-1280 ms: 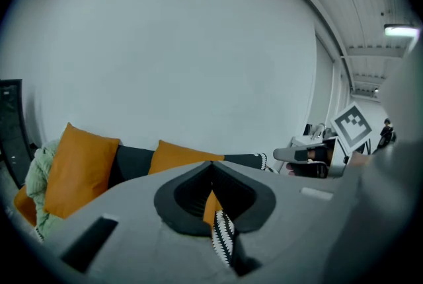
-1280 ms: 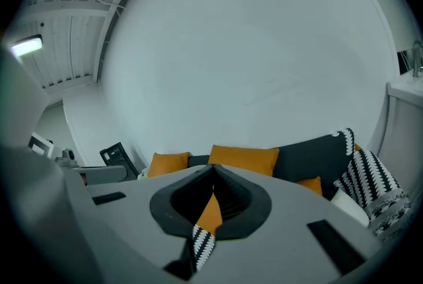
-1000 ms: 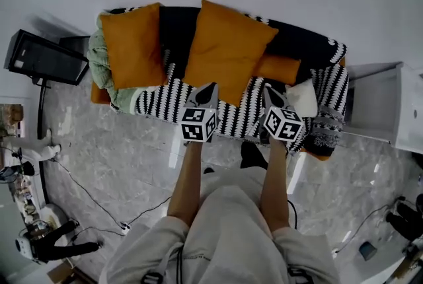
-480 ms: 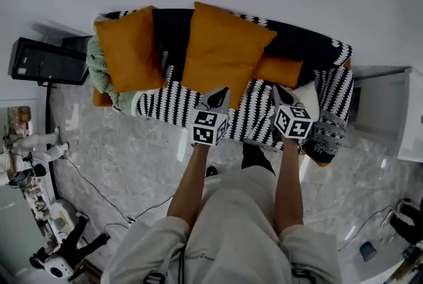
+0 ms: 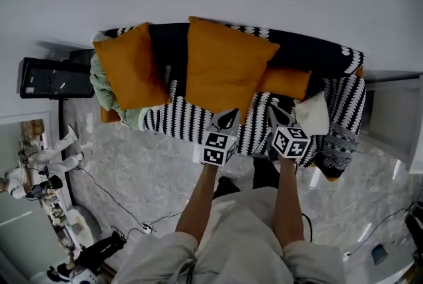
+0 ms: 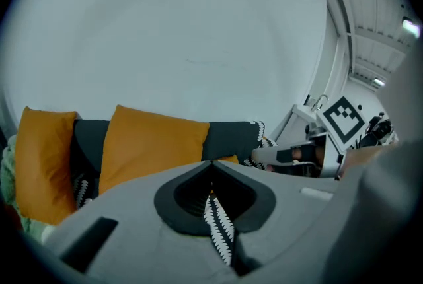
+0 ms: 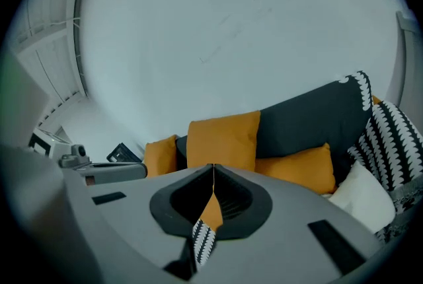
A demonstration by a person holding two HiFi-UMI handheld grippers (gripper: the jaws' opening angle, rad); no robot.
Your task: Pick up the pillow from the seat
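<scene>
**A:** What did we make out from the head view?

**B:** We saw the sofa (image 5: 310, 51) under a black-and-white throw (image 5: 175, 111). The large orange pillow (image 5: 225, 68) stood on the seat and leaned on the backrest. It was at twelve o'clock from the left gripper (image 5: 228, 119), with its lower corner just beside the tips. A second orange pillow (image 5: 129, 65) sat at ten o'clock, well apart. The white cushion (image 5: 314, 114) lay at three o'clock, just beside the right gripper (image 5: 276, 114).

**A:** And the left gripper view?

**B:** There we found the left gripper (image 6: 211, 162) with its jaws pressed together at the tips and nothing between them. The large orange pillow (image 6: 149, 144) rose at eleven o'clock beyond them, untouched. The second orange pillow (image 6: 43, 164) was at nine o'clock.

**A:** The right gripper view?

**B:** We read the right gripper (image 7: 213, 170) the same way: jaws fully together and empty. The large orange pillow (image 7: 225, 141) stood at twelve o'clock behind the tips, not touching them. The white cushion (image 7: 363, 200) was at four o'clock.
</scene>
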